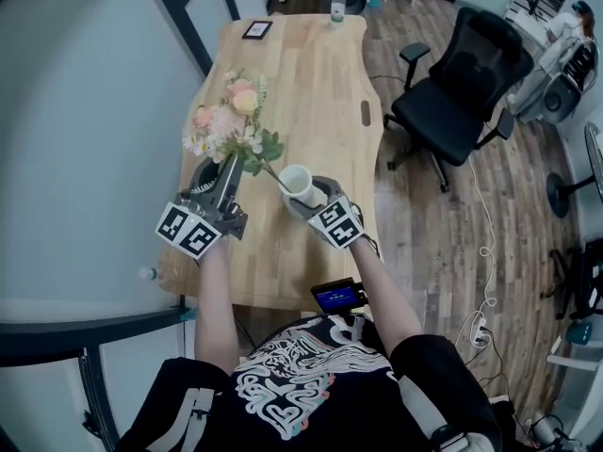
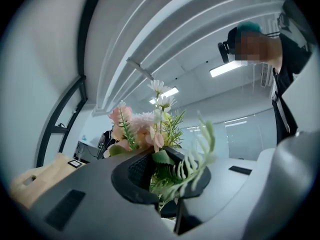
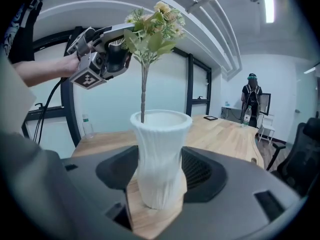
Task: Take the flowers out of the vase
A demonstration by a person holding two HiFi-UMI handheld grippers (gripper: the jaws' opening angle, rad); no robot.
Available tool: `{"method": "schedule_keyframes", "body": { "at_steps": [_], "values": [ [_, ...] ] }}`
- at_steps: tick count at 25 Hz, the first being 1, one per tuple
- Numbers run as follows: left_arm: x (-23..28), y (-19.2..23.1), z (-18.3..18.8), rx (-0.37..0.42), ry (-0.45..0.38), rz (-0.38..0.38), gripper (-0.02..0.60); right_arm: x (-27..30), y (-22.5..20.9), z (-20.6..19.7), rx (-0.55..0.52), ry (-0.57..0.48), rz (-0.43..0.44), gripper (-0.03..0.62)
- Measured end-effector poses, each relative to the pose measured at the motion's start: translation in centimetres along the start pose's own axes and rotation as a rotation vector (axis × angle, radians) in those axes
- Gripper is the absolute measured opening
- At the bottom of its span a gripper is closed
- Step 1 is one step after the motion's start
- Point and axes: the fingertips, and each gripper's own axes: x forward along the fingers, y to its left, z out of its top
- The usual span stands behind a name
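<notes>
A bunch of pink, peach and white flowers (image 1: 231, 116) with green leaves is held up over the wooden table (image 1: 320, 73). My left gripper (image 1: 226, 175) is shut on its stems just below the blooms. In the left gripper view the flowers (image 2: 147, 129) and leaves fill the gap between the jaws (image 2: 167, 176). The white ribbed vase (image 3: 161, 156) stands on the table with my right gripper (image 3: 160, 176) shut on its body. The bare stem (image 3: 144, 91) still reaches down into the vase's mouth. In the head view the vase (image 1: 298, 183) sits just ahead of the right gripper (image 1: 316, 199).
A black office chair (image 1: 462, 83) stands right of the table. A bottle (image 1: 337, 6) and a small dark frame (image 1: 256, 29) sit at the table's far end. A small screen device (image 1: 337, 296) is at the near edge. A person (image 3: 251, 96) stands far off.
</notes>
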Motion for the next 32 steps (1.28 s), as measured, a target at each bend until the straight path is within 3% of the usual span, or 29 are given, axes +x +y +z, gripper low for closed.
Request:
{"method": "schedule_keyframes", "body": {
  "at_steps": [8,15,22,32],
  "values": [
    [-3.0,1.7,3.9,-0.044,-0.089,0.080,0.057,0.0,0.0,0.0,-0.027,0.018,-0.034,0.282],
    [-4.3,2.4,4.8,-0.064,-0.101,0.123,0.057,-0.9,-0.5,-0.1,0.010,-0.010,-0.062,0.282],
    [-5.2,2.4,4.1,-0.074,-0.075,0.135,0.057,-1.9,-0.2,0.5,0.024,-0.035,-0.073,0.282],
    [-5.8,2.2,0.3,-0.092,0.026,0.157,0.057,-4.1,-0.3,0.4,0.080,-0.069,-0.089,0.282]
  ]
}}
